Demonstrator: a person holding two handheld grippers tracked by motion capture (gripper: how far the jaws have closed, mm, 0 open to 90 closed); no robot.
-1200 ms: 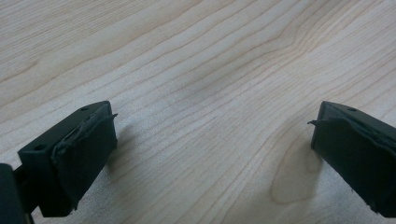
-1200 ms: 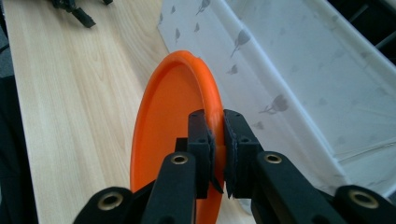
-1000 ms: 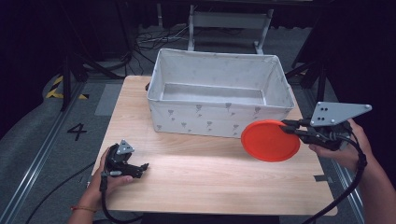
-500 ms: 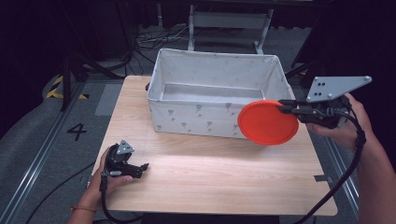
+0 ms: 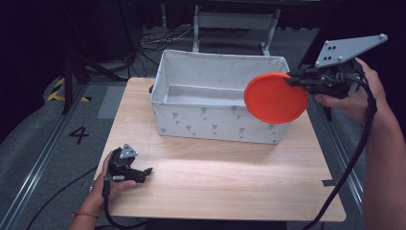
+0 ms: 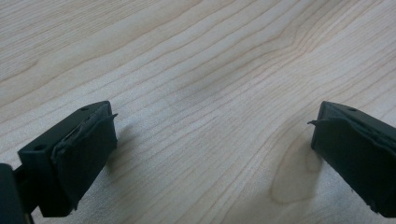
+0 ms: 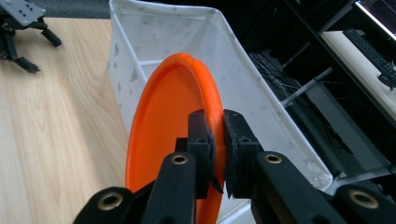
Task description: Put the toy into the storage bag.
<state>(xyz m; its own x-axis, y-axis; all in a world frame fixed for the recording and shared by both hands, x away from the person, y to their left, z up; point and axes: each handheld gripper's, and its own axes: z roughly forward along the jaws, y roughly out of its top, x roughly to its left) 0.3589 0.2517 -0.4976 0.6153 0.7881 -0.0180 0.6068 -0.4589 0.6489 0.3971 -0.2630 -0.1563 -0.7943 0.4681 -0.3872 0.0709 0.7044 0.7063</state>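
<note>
Disc point(image 5: 275, 97) clamped by rim in right claw point(image 5: 293, 80) (over bin's point(image 5: 215, 122) front-right corner).

The plate point(image 7: 175, 135) stands on edge between the jaws of the right gripper point(image 7: 215, 140), its rim clamped. The bin point(image 7: 243, 88) lies ahead of these jaws, on the table point(image 5: 230, 182). The left gripper point(image 6: 210, 154) rests on the table; bare tabletop lies between its parted jaws.

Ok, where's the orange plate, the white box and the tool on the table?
orange plate point(image 5: 275, 98): high view, middle of its face.
white box point(image 5: 215, 122): high view, front wall.
left tool point(image 5: 143, 172): high view, between its tips.
</note>
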